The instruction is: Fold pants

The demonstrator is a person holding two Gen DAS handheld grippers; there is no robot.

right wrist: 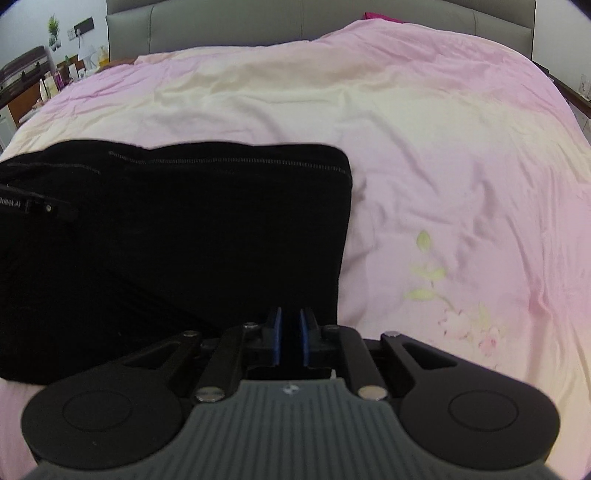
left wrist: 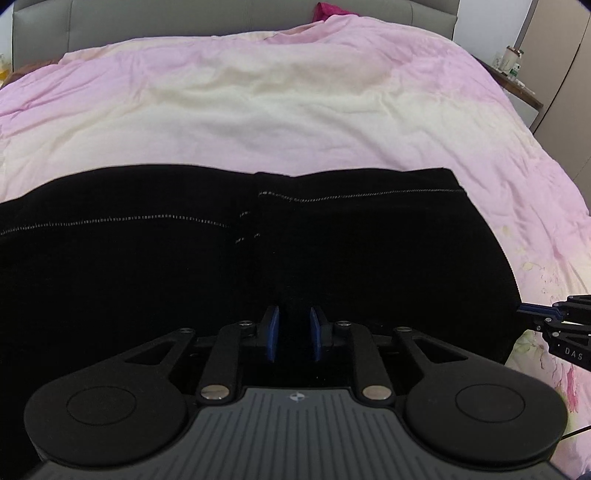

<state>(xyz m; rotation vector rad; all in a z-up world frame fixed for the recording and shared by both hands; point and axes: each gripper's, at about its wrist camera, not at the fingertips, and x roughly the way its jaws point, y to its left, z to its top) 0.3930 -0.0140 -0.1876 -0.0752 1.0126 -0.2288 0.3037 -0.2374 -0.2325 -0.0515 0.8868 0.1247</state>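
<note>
Black pants (left wrist: 147, 266) with grey stitch lines lie folded across the near part of a pink and cream bed cover (left wrist: 295, 110). My left gripper (left wrist: 294, 332) sits over the pants' near middle, its blue pads close together with a ridge of black cloth pinched between them. At the pants' right edge, my right gripper (left wrist: 522, 310) comes in from the side. In the right wrist view the pants (right wrist: 184, 229) fill the left half, and the right gripper (right wrist: 290, 332) is shut on the cloth by their near right corner. The pants' near edge is hidden under both grippers.
A grey padded headboard (left wrist: 221, 22) stands at the far end, with a magenta cloth (left wrist: 325, 11) by it. A nightstand with cups (left wrist: 513, 66) is at the bed's right. A cluttered dresser (right wrist: 44, 81) stands at the bed's left. The bed cover (right wrist: 443, 184) stretches right of the pants.
</note>
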